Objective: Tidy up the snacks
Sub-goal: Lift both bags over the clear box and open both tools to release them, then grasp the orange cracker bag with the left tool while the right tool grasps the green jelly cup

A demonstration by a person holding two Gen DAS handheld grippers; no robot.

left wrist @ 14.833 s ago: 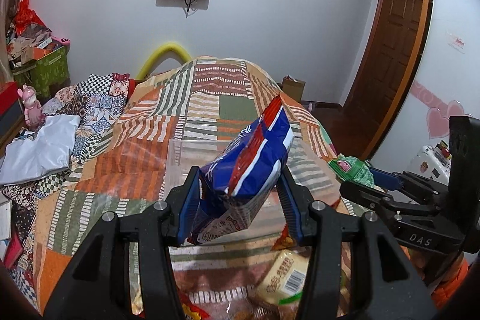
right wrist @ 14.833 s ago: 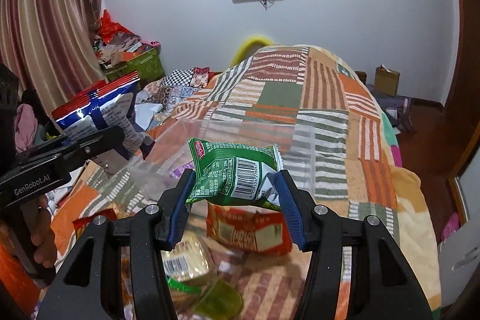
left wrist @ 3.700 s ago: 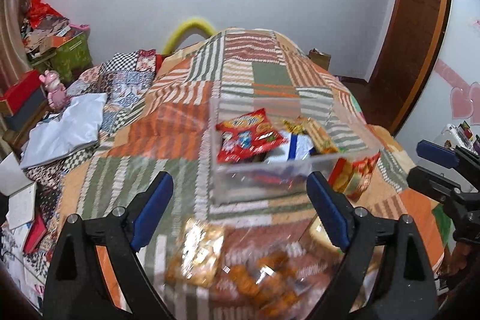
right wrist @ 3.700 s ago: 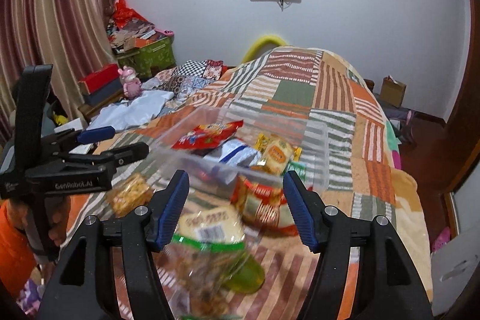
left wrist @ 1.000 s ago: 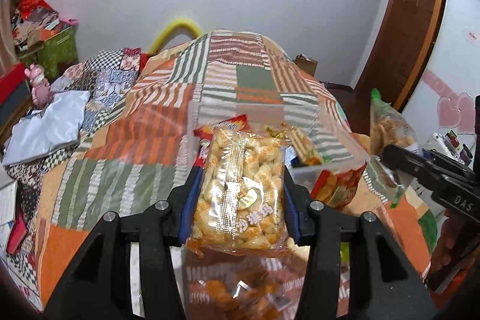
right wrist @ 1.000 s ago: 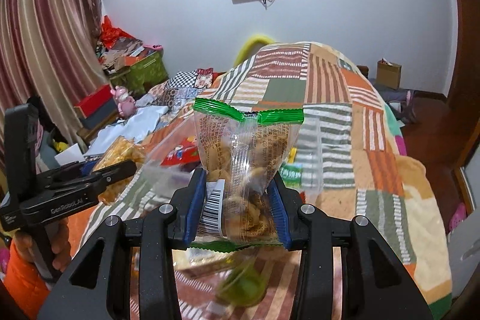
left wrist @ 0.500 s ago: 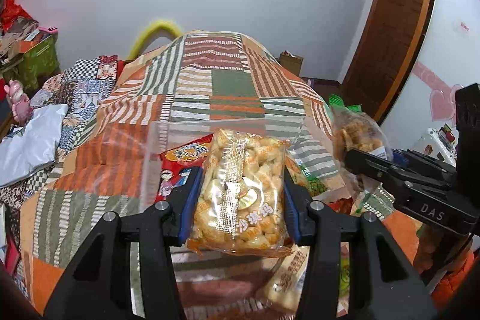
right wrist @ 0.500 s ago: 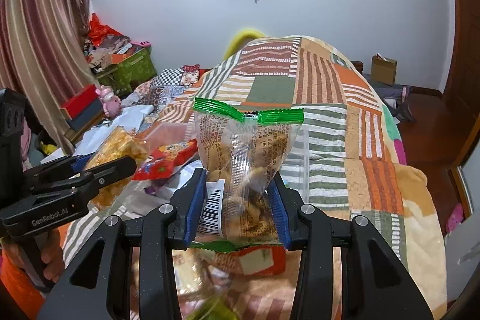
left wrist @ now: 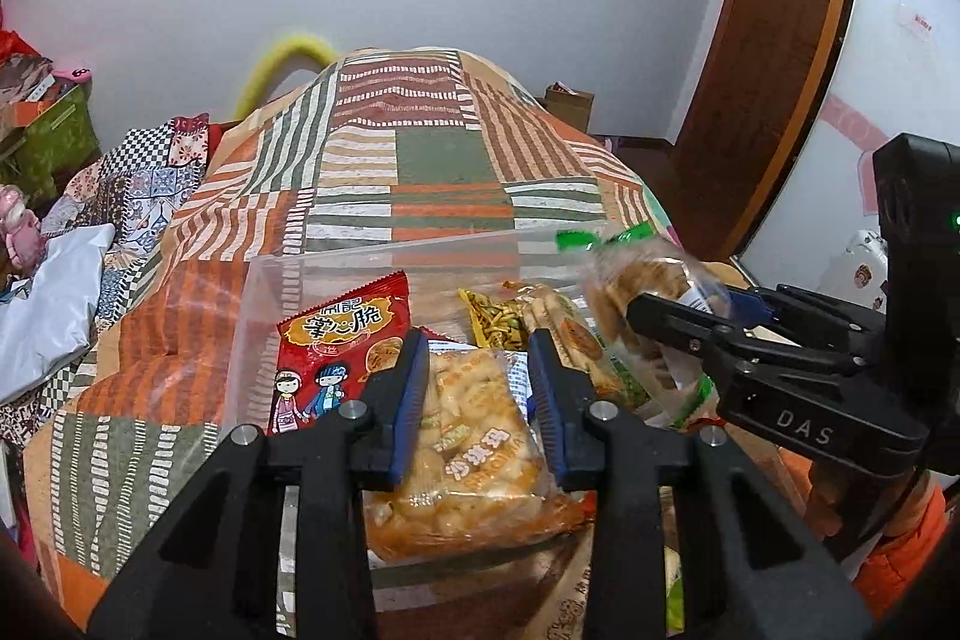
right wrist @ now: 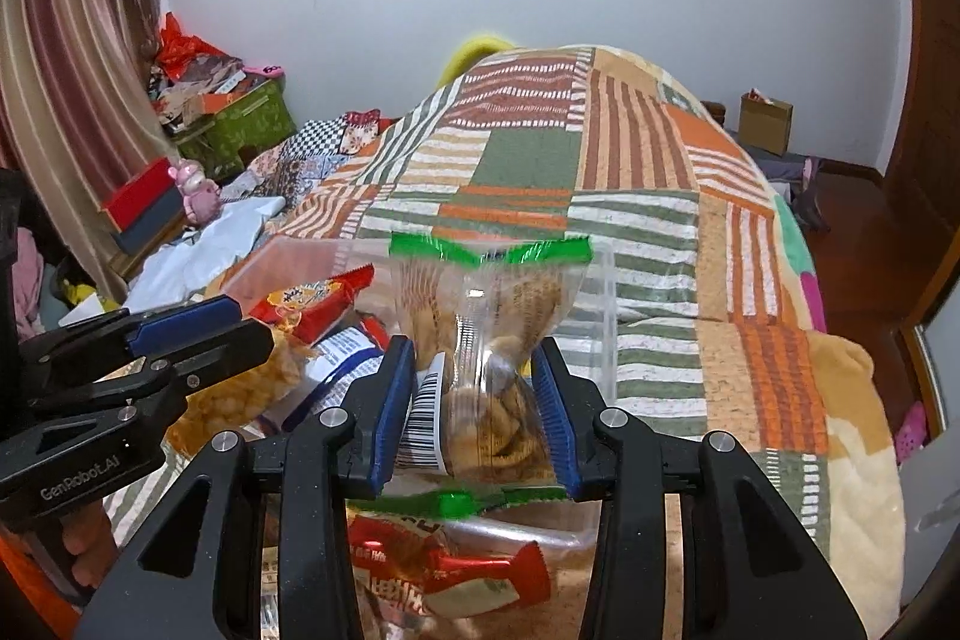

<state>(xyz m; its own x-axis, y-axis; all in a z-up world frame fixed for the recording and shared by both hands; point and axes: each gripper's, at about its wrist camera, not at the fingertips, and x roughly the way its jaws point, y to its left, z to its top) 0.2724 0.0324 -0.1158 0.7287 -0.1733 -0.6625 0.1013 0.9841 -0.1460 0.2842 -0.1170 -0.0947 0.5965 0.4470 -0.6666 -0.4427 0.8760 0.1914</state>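
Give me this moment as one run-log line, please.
left gripper: shut on orange puff bag | right gripper: shut on green-sealed biscuit bag | both bags over clear bin | stage: about to drop

A patchwork quilt (left wrist: 438, 148) covers the bed, carrying a clear plastic bin (left wrist: 264, 280) of snacks.

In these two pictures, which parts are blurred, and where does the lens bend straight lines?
Left wrist view: the green-topped snack bag in the right gripper is smeared by motion; the door frame curves. Right wrist view: that bag's green edge is blurred; the curtain bows; dark corners ring both pictures.
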